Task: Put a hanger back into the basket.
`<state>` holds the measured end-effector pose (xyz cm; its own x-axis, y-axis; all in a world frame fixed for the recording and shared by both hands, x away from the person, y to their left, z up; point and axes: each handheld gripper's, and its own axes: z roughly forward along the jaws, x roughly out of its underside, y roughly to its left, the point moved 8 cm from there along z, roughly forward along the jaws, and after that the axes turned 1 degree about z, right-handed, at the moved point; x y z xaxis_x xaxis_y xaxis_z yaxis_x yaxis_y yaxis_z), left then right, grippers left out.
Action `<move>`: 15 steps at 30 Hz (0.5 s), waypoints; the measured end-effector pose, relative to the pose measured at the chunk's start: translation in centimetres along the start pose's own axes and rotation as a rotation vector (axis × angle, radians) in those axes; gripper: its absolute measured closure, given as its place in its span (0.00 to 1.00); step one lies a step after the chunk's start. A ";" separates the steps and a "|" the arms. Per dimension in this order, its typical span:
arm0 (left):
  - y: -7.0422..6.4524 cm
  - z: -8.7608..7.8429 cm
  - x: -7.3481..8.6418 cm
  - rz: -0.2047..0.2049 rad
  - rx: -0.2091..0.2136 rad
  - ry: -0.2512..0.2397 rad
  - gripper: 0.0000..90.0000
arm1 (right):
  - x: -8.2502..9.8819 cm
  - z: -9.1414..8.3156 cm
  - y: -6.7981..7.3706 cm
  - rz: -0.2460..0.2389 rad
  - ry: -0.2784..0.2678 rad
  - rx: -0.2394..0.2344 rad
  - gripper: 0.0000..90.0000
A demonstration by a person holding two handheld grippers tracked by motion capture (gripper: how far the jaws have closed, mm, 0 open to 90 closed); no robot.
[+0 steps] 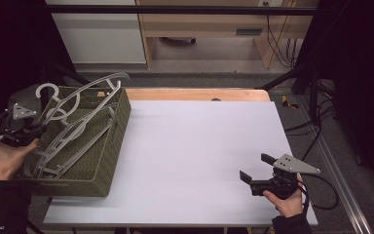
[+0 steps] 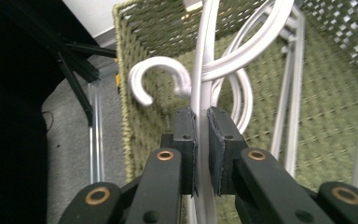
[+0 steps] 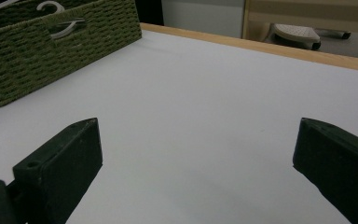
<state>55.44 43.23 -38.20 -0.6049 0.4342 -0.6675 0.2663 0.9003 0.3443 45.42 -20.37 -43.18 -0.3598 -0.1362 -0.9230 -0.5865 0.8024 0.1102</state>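
A green woven basket (image 1: 118,127) stands at the table's left edge with several pale grey plastic hangers (image 1: 80,122) lying in it, some poking over its far rim. My left gripper (image 1: 39,129) reaches into the basket from the left. In the left gripper view it (image 2: 202,123) is shut on the thin bar of one hanger (image 2: 200,65), just below that hanger's curled hook (image 2: 156,72). My right gripper (image 1: 256,167) hovers low over the white table top near the front right. It (image 3: 198,135) is open, and nothing is between its jaws.
The white table top (image 1: 195,146) stretches between the basket and my right hand; a wooden strip (image 1: 199,94) runs along its far edge. The basket's side (image 3: 51,60) stands far off in the right gripper view. Cables and dark frame posts (image 1: 316,102) lie right of the table.
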 end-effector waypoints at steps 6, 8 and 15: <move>0.8 0.5 1.1 0.020 -0.038 0.027 0.91 | 0.1 0.0 0.0 -0.001 0.003 0.000 0.02; 1.0 0.7 1.5 0.024 -0.045 0.041 0.91 | 0.0 0.1 0.1 0.013 0.001 0.002 0.02; 1.7 1.6 3.0 0.035 -0.078 0.095 0.91 | 0.0 0.0 -0.1 0.008 0.000 0.005 0.02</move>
<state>55.24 46.11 -40.64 -0.6655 0.4573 -0.5899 0.2313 0.8778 0.4195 45.47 -20.40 -43.23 -0.3645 -0.1298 -0.9221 -0.5803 0.8061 0.1159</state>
